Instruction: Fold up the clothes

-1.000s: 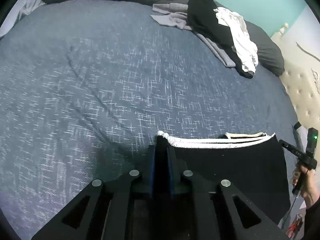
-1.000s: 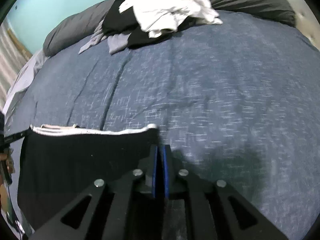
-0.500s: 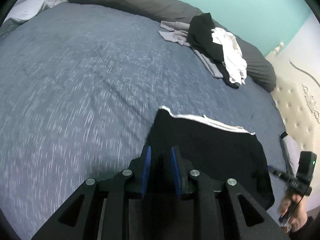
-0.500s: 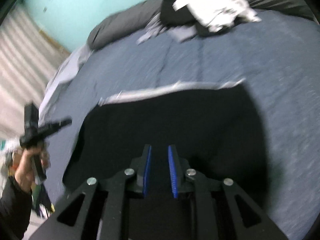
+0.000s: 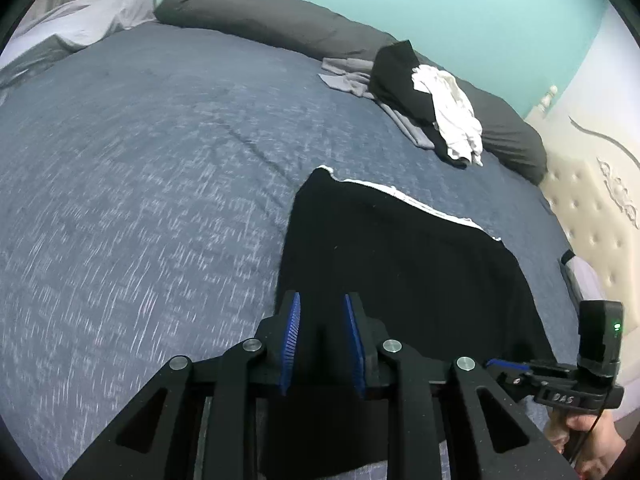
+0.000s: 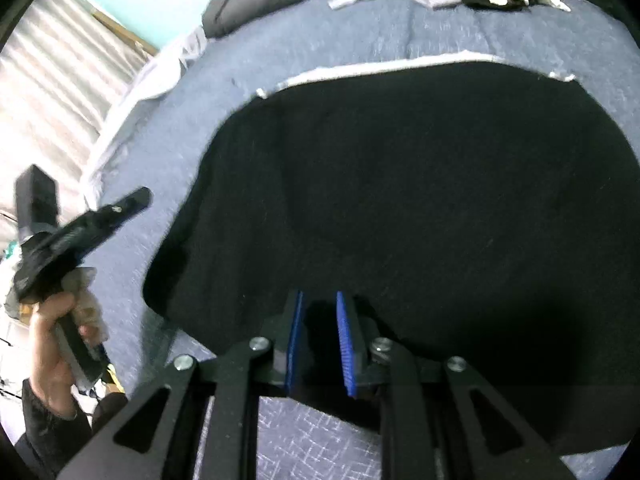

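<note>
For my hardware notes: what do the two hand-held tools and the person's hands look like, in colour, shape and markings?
Both the left tool and right tool are matte black, with angular arms, silver screws and blue ribbed pads. The right one carries a black box with a green light, white lettering and a thin black cable. The bare left hand ends in a dark sleeve.

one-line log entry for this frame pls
left gripper open | right gripper open | black garment flat on bed | unfolded pile behind

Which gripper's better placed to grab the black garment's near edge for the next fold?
Right, probably. The right gripper is open directly over the black garment's near hem. The left gripper, also open, sits at its left edge, beside bare comforter.
</note>
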`<state>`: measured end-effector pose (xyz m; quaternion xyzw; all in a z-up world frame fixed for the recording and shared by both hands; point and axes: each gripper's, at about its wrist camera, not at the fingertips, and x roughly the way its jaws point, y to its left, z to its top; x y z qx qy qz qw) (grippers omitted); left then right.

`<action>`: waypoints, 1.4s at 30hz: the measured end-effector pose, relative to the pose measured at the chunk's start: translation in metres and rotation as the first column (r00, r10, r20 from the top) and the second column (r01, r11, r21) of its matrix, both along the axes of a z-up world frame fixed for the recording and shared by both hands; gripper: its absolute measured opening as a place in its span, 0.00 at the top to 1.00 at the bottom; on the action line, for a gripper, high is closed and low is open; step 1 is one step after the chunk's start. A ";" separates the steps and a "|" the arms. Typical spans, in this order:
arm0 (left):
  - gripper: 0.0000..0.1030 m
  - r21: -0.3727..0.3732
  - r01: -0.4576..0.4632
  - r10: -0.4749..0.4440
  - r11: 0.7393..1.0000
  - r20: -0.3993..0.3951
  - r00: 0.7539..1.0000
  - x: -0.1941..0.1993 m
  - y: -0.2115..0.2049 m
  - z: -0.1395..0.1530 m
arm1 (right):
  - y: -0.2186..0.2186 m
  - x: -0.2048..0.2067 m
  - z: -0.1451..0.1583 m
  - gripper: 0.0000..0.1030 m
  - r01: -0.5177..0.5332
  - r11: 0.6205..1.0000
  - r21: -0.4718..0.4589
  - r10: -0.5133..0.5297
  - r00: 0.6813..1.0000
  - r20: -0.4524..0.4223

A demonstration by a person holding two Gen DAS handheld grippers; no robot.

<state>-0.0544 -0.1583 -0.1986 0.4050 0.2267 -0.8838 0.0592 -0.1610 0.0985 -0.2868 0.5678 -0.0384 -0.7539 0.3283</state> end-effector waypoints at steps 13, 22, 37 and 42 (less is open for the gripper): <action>0.71 0.001 0.042 -0.042 0.999 -0.019 0.999 0.022 0.002 -0.016 | -0.015 0.005 0.002 0.84 0.047 0.996 0.073 -0.046 0.999 -0.007; 0.70 -0.006 0.055 -0.055 0.998 -0.035 0.998 0.027 0.000 -0.014 | -0.030 0.025 -0.011 0.84 0.000 0.990 0.142 0.001 1.000 -0.004; 0.67 0.034 0.042 -0.040 0.999 -0.045 0.998 0.029 -0.013 -0.016 | -0.047 0.035 -0.014 0.86 -0.011 0.976 0.216 0.020 0.999 -0.037; 0.67 0.039 0.035 -0.033 0.999 -0.048 0.998 0.029 -0.016 -0.017 | -0.040 0.028 -0.001 0.86 0.029 0.984 0.175 -0.026 0.999 -0.018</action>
